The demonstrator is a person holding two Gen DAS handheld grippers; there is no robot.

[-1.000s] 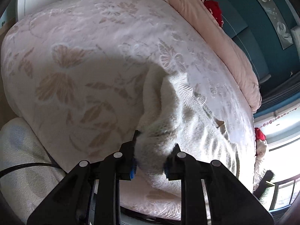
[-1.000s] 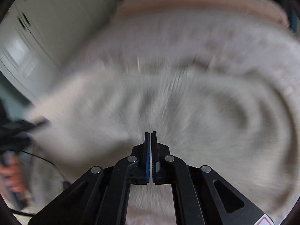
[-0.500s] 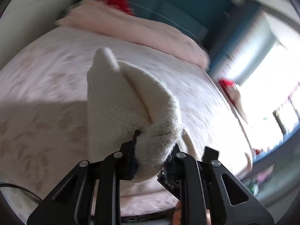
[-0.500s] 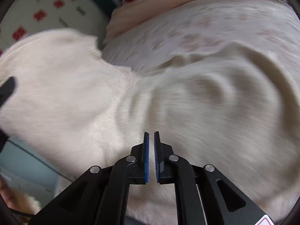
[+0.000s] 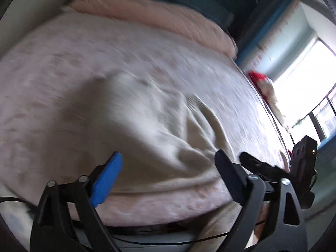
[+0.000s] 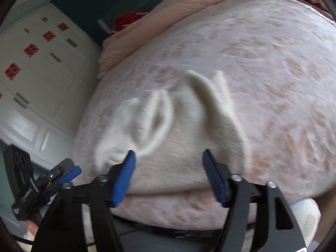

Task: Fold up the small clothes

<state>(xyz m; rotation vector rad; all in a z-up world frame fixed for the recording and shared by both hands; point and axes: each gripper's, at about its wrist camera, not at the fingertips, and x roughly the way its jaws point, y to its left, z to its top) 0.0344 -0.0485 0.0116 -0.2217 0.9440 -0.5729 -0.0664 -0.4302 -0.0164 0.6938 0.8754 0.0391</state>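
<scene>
A small cream knitted garment (image 5: 159,130) lies rumpled on the bed near its front edge; in the right wrist view (image 6: 178,130) it shows raised folds. My left gripper (image 5: 168,166) is open and empty, just in front of the garment's near edge. My right gripper (image 6: 168,163) is open and empty at the same edge. The right gripper shows in the left wrist view (image 5: 273,168), and the left gripper shows at the left of the right wrist view (image 6: 52,176). Both views are blurred by motion.
The bed has a pale pink floral cover (image 5: 63,73). A pink duvet (image 5: 159,21) lies rolled at the far side with a red item (image 6: 128,20) by it. White wardrobe doors (image 6: 37,73) stand left. A bright window (image 5: 310,79) is on the right.
Both grippers have let go of the garment and opened wide. The garment, held up half a second ago, now lies on the bed. Both grippers have pulled back to the front edge.
</scene>
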